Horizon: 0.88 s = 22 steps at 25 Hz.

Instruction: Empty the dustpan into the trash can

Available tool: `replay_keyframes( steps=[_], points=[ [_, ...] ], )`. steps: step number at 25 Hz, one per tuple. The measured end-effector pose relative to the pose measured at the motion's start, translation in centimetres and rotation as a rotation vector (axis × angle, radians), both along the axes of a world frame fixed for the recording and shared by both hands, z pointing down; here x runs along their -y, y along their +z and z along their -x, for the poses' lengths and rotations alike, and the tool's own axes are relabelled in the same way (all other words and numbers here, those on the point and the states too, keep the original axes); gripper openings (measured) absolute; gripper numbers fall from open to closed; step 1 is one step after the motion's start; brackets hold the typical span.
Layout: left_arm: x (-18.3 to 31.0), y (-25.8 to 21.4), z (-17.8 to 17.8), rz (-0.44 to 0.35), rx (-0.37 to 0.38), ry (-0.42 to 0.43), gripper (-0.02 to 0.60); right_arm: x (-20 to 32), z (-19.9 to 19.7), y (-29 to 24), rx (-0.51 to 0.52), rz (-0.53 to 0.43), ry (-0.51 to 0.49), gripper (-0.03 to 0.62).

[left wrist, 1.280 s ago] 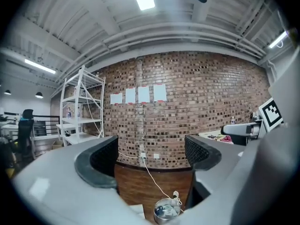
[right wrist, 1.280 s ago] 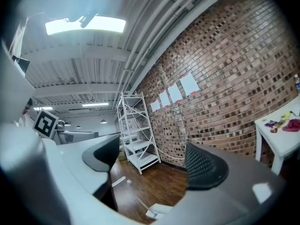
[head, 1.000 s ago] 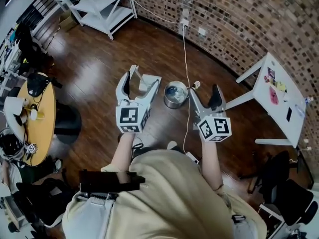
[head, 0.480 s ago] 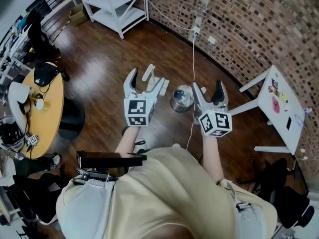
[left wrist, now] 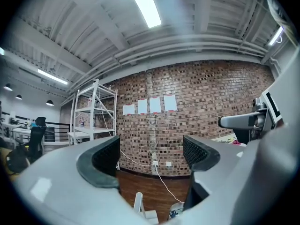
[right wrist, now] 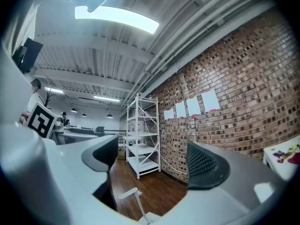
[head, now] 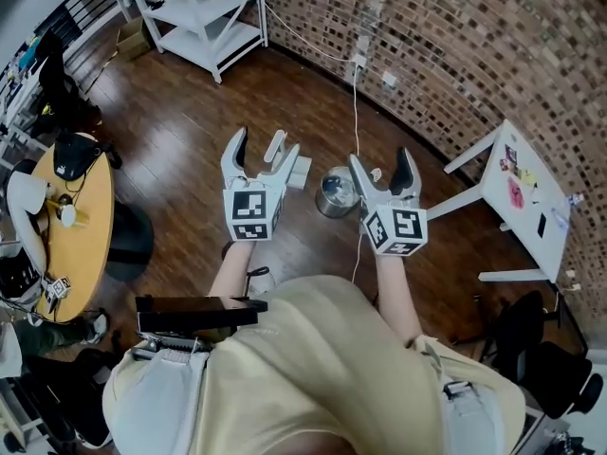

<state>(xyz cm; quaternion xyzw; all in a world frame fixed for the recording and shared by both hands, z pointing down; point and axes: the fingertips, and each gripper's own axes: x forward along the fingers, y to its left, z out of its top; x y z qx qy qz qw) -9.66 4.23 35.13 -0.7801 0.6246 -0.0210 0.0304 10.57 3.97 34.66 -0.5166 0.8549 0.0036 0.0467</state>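
A white dustpan [head: 296, 169] with an upright handle [head: 276, 146] stands on the wooden floor, just left of a small round metal trash can [head: 334, 193]. My left gripper [head: 263, 150] is held level above the floor, open and empty, and the dustpan handle shows just beyond its right fingertip. My right gripper [head: 379, 162] is also open and empty, to the right of the can. In the left gripper view the dustpan handle [left wrist: 138, 204] and the can [left wrist: 176, 212] lie low between the jaws. The right gripper view shows the dustpan handle [right wrist: 131, 197] below its open jaws.
A white cable [head: 357, 112] runs from a wall socket down the floor past the can. A curved brick wall [head: 446, 55] stands behind. A white shelf rack [head: 194, 12] is at the back left, a white table [head: 526, 197] at the right, a round wooden table [head: 76, 221] at the left.
Both grippers have moved forward and a little higher, staying open. The view has shifted with the person, so the dustpan and can sit slightly nearer the grippers.
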Motion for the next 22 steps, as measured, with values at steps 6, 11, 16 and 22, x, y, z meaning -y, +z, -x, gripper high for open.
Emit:
replay_keyframes(
  steps=[6, 11, 16, 22],
  points=[
    [0.5, -0.4, -0.5, -0.016, -0.007, 0.028, 0.414, 0.2, -0.6, -0.5, -0.004, -0.022, 0.028, 0.443],
    [1.0, -0.8, -1.8, -0.001, -0.024, 0.044, 0.414, -0.1, -1.1, -0.2, -0.002, -0.012, 0.035, 0.443],
    [1.2, 0.9, -2.7, 0.037, -0.028, 0.056, 0.413, -0.7, -1.1, 0.2, -0.008, -0.004, 0.025, 0.443],
    [0.9, 1.4, -2.4, 0.024, -0.017, 0.056, 0.416, -0.8, -1.7, 0.4, -0.009, -0.006, 0.039, 0.443]
  ],
)
